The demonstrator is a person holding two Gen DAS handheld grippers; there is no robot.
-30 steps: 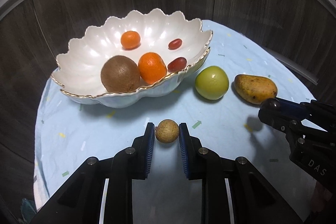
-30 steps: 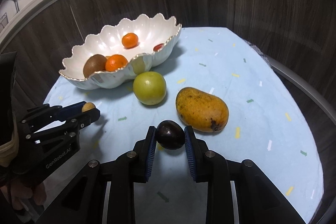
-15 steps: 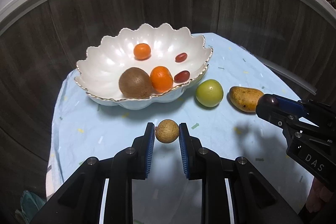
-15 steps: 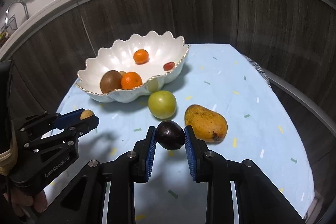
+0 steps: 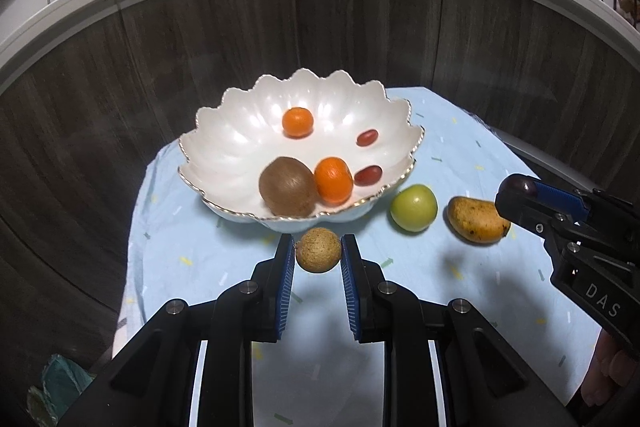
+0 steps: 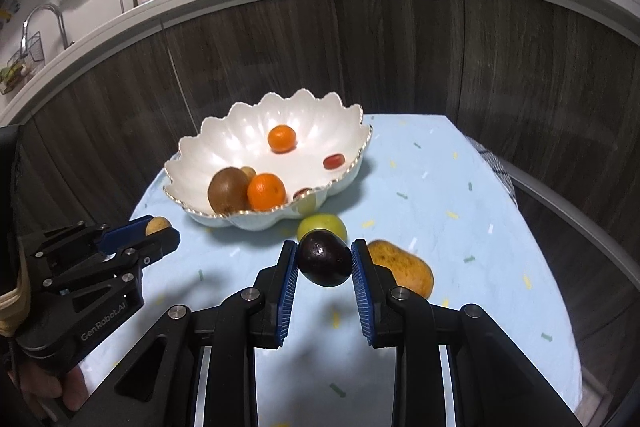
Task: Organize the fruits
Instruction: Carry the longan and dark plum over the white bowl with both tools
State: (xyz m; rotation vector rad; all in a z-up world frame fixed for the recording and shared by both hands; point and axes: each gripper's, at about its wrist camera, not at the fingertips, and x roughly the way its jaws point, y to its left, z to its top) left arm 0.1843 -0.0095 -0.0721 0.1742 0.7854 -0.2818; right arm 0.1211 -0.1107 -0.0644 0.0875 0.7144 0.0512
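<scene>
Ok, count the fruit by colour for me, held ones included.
orange fruit: 2
red fruit: 2
brown kiwi: 1
tan fruit: 2, one partly hidden behind the kiwi
green fruit: 1
yellow mango: 1
dark fruit: 1
Total: 10

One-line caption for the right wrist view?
Right gripper holds a dark plum above the blue tablecloth, facing the scalloped white bowl of fruit.

A table under a pale blue cloth carries a scalloped white bowl, a green apple and a mango.
</scene>
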